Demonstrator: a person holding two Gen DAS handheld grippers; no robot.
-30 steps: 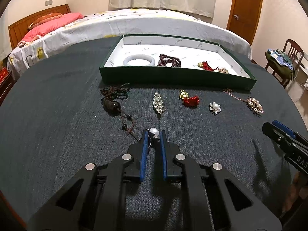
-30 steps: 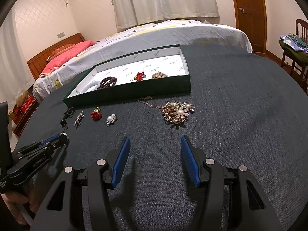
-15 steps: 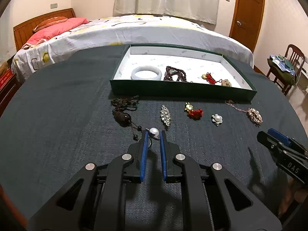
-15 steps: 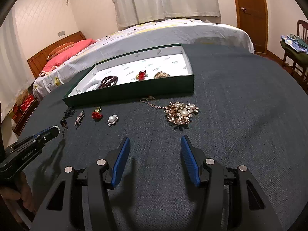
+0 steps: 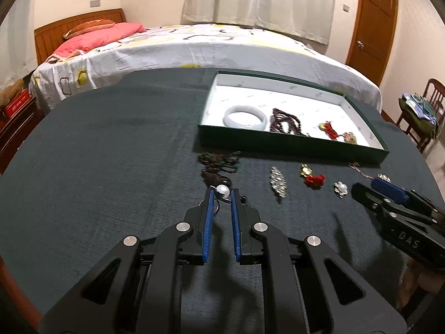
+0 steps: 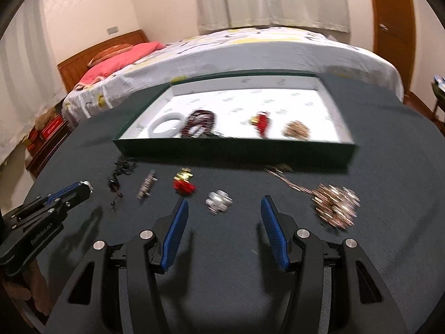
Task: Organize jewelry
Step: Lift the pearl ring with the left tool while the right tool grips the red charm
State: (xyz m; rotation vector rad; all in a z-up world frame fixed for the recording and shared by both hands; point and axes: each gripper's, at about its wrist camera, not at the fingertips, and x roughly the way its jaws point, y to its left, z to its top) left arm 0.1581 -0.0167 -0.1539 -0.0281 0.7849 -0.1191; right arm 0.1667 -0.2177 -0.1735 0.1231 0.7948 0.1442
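Observation:
My left gripper is shut on a small pearl pendant and holds it above the dark tablecloth; it also shows in the right wrist view as the left gripper. My right gripper stands open, and a pearl flower brooch lies on the cloth just beyond the gap between its blue pads. On the cloth in a row are a dark cord necklace, a silver brooch, a red charm and a large gold brooch. Behind them is the green box.
Inside the box lie a white bangle, dark red beads, a red tassel and a small gold brooch. A bed stands past the round table's far edge, with a chair at the right.
The left gripper has lifted a little and shifted left with the pearl pendant. The right gripper has swung left, from facing the large gold brooch to facing the pearl flower brooch.

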